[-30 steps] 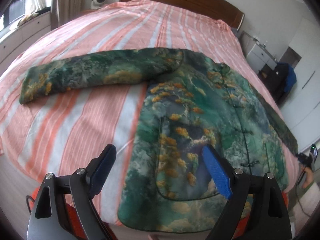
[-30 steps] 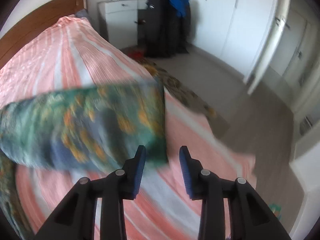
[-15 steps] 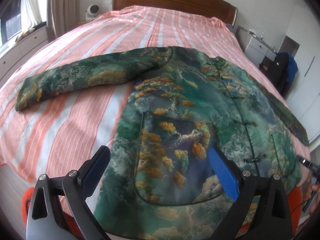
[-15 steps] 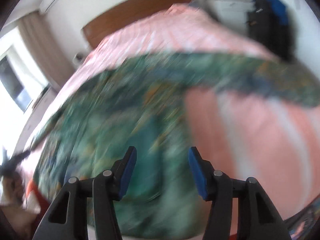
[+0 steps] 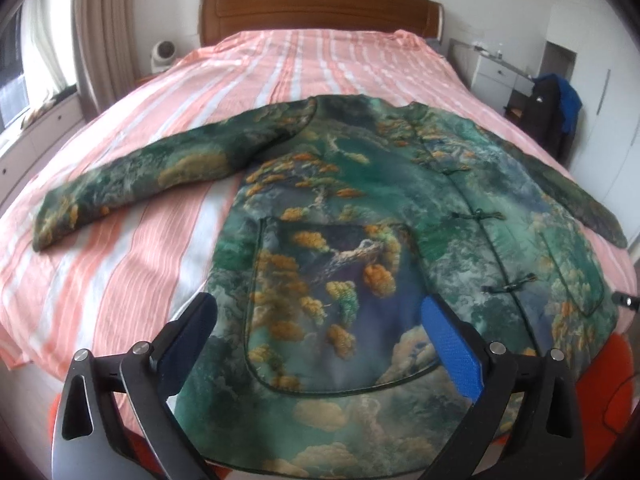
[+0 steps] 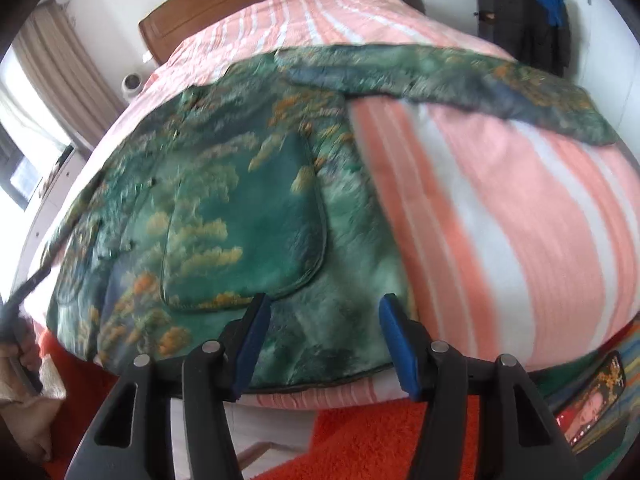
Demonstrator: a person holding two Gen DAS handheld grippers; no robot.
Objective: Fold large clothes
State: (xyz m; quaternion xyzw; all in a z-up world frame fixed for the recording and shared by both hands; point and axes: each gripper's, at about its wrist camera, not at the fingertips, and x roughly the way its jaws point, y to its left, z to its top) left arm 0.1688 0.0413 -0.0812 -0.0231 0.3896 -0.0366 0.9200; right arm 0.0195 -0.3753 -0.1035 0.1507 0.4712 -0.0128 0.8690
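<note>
A green padded jacket (image 5: 360, 220) with orange tree print lies flat, front up, on the striped pink bed (image 5: 280, 64). Both sleeves are spread out: one (image 5: 140, 184) to the left, the other (image 6: 500, 88) across the stripes on the right. My left gripper (image 5: 316, 308) hovers over the hem by the left pocket, its jaws opening wide, and no cloth is pinched. My right gripper (image 6: 324, 304) hangs over the hem (image 6: 320, 352) below the right pocket; its jaws are opening too, and nothing is pressed between them.
A wooden headboard (image 5: 320, 8) closes the far end. A white nightstand (image 5: 496, 76) and dark clothes (image 5: 552, 108) stand on the right, curtains (image 5: 92, 40) on the left. An orange rug (image 6: 380, 440) lies below the bed's foot. A hand (image 6: 24, 360) shows at the left edge.
The right gripper swung from the sleeve end to the jacket's hem and widened. The left gripper slid right over the pocket and spread its jaws further.
</note>
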